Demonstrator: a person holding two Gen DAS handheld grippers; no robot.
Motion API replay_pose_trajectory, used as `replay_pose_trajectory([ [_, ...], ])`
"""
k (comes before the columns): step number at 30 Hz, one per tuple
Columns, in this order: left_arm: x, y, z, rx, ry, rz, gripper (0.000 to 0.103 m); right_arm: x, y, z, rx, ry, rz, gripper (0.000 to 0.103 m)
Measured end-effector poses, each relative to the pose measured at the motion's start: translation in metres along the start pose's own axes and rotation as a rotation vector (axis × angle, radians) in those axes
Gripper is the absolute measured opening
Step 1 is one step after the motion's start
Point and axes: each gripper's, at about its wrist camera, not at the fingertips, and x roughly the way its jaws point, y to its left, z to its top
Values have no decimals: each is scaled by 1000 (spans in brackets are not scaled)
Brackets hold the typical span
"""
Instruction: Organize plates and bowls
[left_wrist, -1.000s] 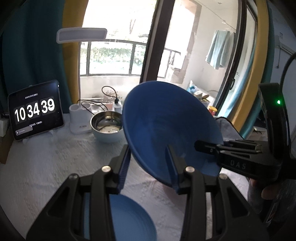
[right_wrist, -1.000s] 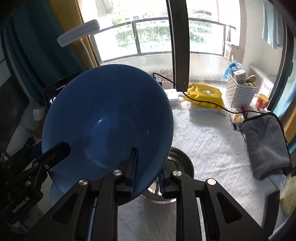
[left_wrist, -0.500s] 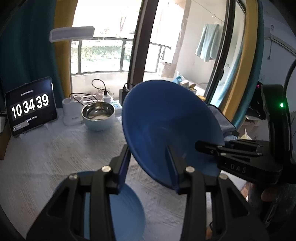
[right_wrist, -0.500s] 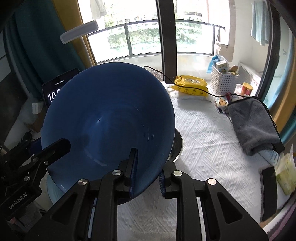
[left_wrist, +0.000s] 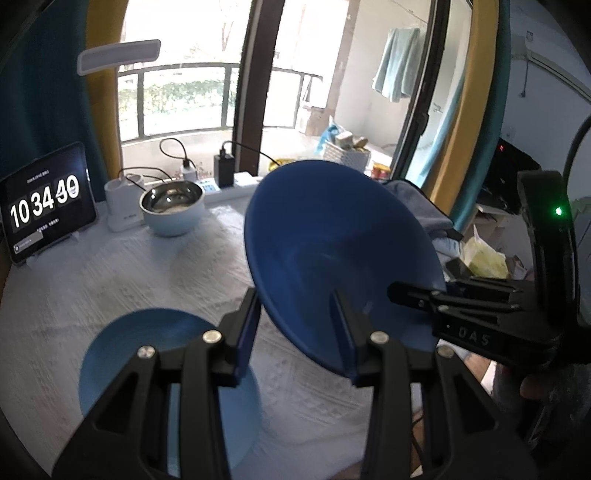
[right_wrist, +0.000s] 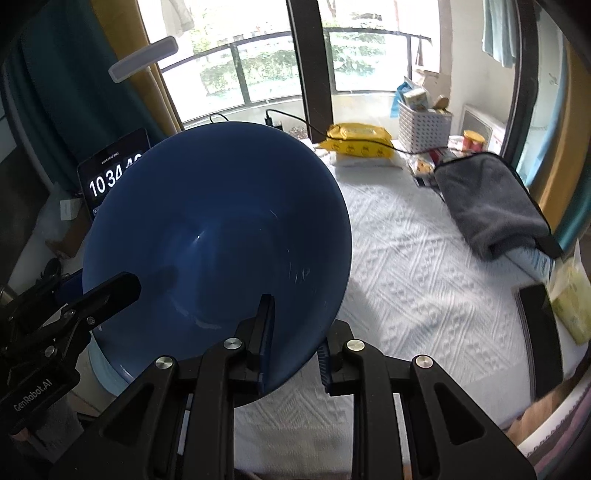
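- White textured tablecloth (right_wrist: 424, 258) covers the table, balcony window (left_wrist: 177, 99) behind.
- Left gripper (left_wrist: 295, 325) and right gripper (right_wrist: 293, 332) both clamp the rim of the tilted dark blue plastic bowl (right_wrist: 218, 243).
- Light blue flat plate (left_wrist: 122, 343) lies below.

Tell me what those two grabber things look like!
Both are black plastic with silver screws and blue pads inside the fingers. The left gripper says "GenRobot.AI" in white on its side. The right gripper says "DAS", and a green light glows on its black curved handle.
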Motion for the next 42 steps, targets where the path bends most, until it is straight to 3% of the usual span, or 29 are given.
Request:
replay_pose_trajectory([
  [16, 23, -11, -41, 26, 136, -48, 40, 16, -20, -52, 56, 121, -15, 23],
  [31, 43, -6, -55, 20, 218, -64, 40, 37, -28, -58, 81, 194, -26, 23],
  [42, 50, -3, -59, 15, 253, -75, 40, 38, -31, -53, 86, 193, -24, 27],
])
